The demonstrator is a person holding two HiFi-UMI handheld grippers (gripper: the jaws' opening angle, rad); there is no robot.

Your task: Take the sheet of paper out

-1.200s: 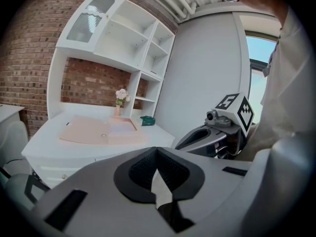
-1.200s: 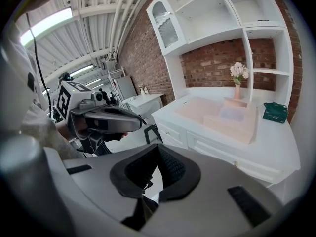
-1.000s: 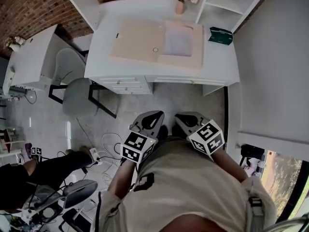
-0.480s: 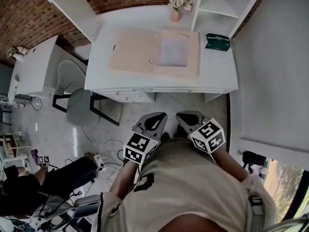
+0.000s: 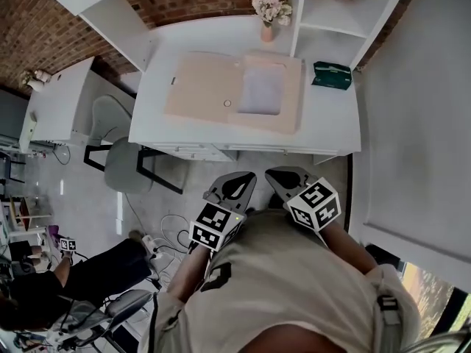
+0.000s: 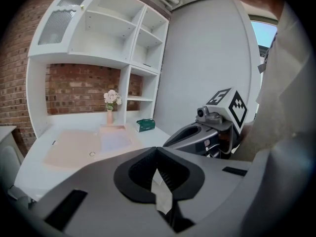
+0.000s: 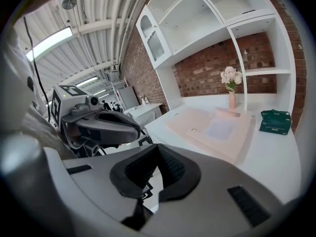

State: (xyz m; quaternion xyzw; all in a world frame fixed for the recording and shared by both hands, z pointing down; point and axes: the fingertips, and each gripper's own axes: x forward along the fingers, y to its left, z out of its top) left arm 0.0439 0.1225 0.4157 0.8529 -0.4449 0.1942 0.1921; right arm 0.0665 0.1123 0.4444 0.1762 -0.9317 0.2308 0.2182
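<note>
Left gripper (image 5: 239, 182): jaws clenched together, nothing between them. Right gripper (image 5: 281, 176): jaws likewise together, empty. Both are clear of the white desk (image 5: 331, 127), at its 6 o'clock. An open peach folder (image 5: 199, 87) lies on the desk, with the sheet of paper (image 5: 261, 90) on its right half. Green box (image 5: 331, 76) at the folder's 3 o'clock, flower vase (image 5: 268, 13) at 12. Grey chair (image 5: 121, 164) at the desk's 8 o'clock.

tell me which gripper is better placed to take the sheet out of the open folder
Right, slightly. The sheet of paper lies in the right half of the folder, more in line with the right gripper than the left gripper. Both are shut, empty and short of the desk.
</note>
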